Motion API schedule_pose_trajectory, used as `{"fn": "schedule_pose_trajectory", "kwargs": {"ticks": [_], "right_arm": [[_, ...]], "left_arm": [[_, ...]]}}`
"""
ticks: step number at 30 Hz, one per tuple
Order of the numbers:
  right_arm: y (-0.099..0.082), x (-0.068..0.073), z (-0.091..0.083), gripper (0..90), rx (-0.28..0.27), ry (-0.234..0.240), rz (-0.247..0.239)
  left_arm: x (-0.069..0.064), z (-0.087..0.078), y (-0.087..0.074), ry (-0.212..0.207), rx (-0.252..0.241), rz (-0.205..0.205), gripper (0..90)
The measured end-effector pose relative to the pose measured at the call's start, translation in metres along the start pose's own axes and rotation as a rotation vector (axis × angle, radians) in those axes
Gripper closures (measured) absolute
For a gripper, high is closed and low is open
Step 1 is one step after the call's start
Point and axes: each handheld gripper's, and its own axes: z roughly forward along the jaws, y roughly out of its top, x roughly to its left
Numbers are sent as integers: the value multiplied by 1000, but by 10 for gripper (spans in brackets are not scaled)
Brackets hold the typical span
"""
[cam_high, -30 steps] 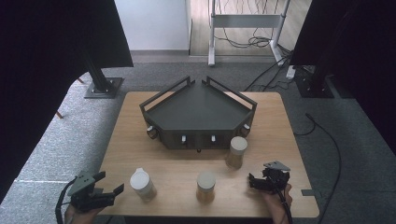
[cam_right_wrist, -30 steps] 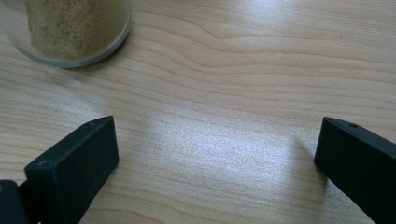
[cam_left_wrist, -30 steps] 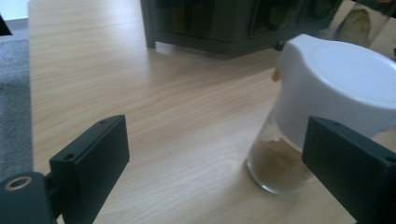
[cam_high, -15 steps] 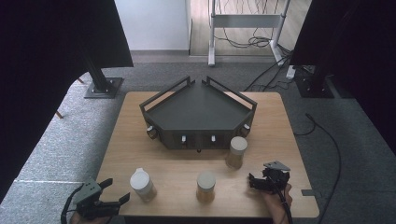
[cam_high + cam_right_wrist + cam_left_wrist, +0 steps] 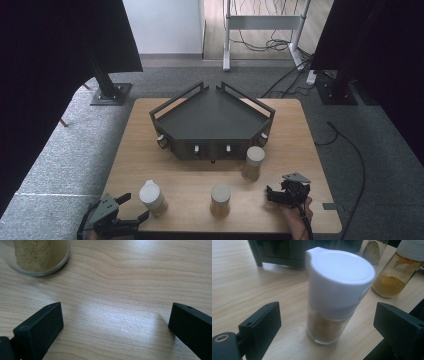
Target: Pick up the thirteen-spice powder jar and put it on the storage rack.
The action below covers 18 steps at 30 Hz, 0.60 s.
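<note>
Three spice jars with pale caps stand on the wooden table [image 5: 150,160]: a left jar [image 5: 152,197], a middle jar [image 5: 220,199] and a right jar [image 5: 253,163]. My left gripper [image 5: 135,207] is at the front left corner, open, its jaws on either side of the left jar. In the left gripper view that white-capped jar [image 5: 337,295] stands upright between the open jaws of the left gripper [image 5: 328,315], apart from both. My right gripper [image 5: 272,194] rests at the front right, open. In its own view the right gripper [image 5: 115,315] has bare wood between its jaws.
A dark angular tray [image 5: 215,117] with low rails and front knobs fills the table's middle. A jar's base [image 5: 37,255] shows ahead-left of the right jaws. The amber middle jar [image 5: 397,275] stands beyond the left jar. Grey carpet surrounds the table.
My left gripper has moved right and in over the table edge, so that the left jar now stands between its jaws. The right gripper has stayed put.
</note>
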Motion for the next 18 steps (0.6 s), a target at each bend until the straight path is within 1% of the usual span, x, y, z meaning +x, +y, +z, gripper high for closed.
{"fn": "schedule_pose_trajectory", "kwargs": {"ticks": [4,7,13,18], "right_arm": [[0,0,0,0,0,0,0],[0,0,0,0,0,0,0],[0,0,0,0,0,0,-1],[0,0,0,0,0,1,-1]], "left_arm": [[-7,9,3,9,16,14,72],[-12,16,4,20,17,3,71],[-15,23,5,27,17,-5,71],[-17,31,6,36,24,0,72]]}}
